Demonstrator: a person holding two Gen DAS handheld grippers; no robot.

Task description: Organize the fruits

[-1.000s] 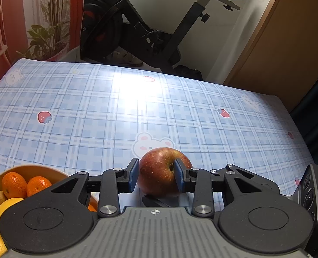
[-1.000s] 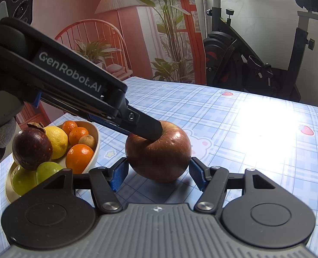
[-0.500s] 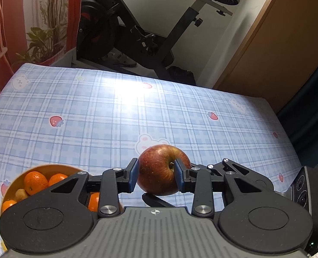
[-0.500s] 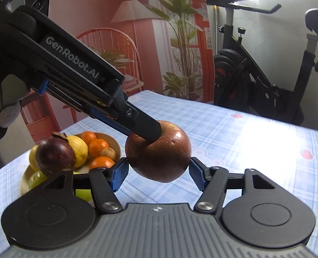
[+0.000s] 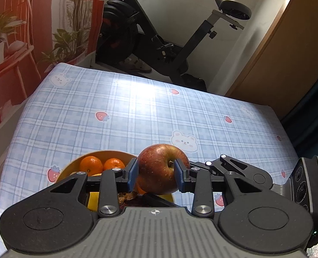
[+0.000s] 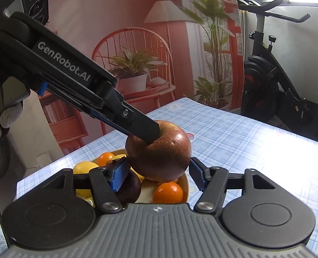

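Note:
My left gripper (image 5: 156,172) is shut on a red apple (image 5: 159,167) and holds it in the air over the yellow fruit bowl (image 5: 73,165). The bowl holds oranges (image 5: 91,164), lemons and a dark purple fruit. In the right wrist view the apple (image 6: 159,152) hangs above the bowl (image 6: 186,185), with the left gripper's finger (image 6: 137,122) pressed on its top. My right gripper (image 6: 156,175) is open, its blue pads on either side of the apple and apart from it. An orange (image 6: 168,192), a lemon (image 6: 83,167) and the purple fruit (image 6: 128,188) lie below.
The table has a blue plaid cloth (image 5: 137,111) with strawberry and bear prints. An exercise bike (image 5: 159,38) stands behind the far edge, a wooden door (image 5: 288,64) at the back right. The table's left edge (image 5: 14,129) is close to the bowl.
The left gripper lifted the apple off the cloth and carried it left, over the bowl. The right gripper followed alongside, still open.

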